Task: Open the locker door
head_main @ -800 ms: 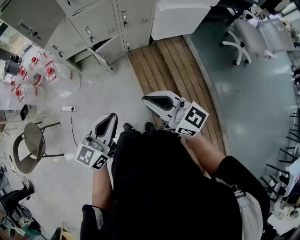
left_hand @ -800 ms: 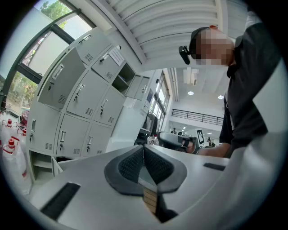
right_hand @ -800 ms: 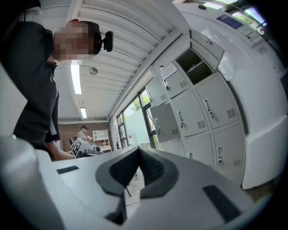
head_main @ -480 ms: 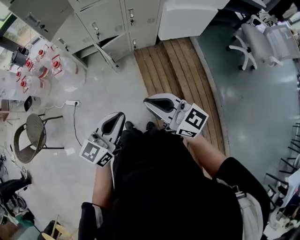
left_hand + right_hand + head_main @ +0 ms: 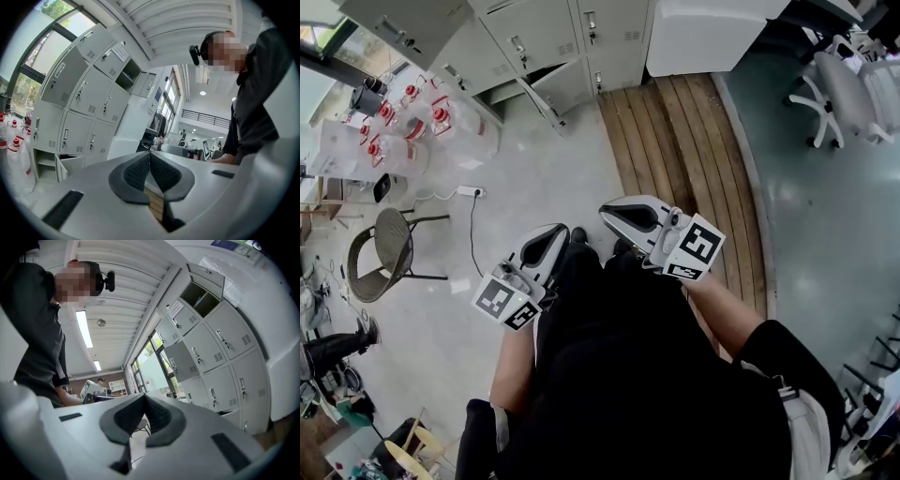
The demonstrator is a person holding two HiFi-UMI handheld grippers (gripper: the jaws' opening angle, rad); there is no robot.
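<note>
Left gripper (image 5: 551, 239), jaws pressed together, empty, right gripper (image 5: 619, 214), jaws pressed together, empty, both near the person's body, grey lockers (image 5: 534, 37) far, well apart, bottom locker door (image 5: 540, 102) ajar, wooden floor strip (image 5: 675, 141) right.

Grey floor (image 5: 546, 178) — wooden planks (image 5: 686, 150), wicker chair (image 5: 389, 251), power strip (image 5: 469, 191) on it.
</note>
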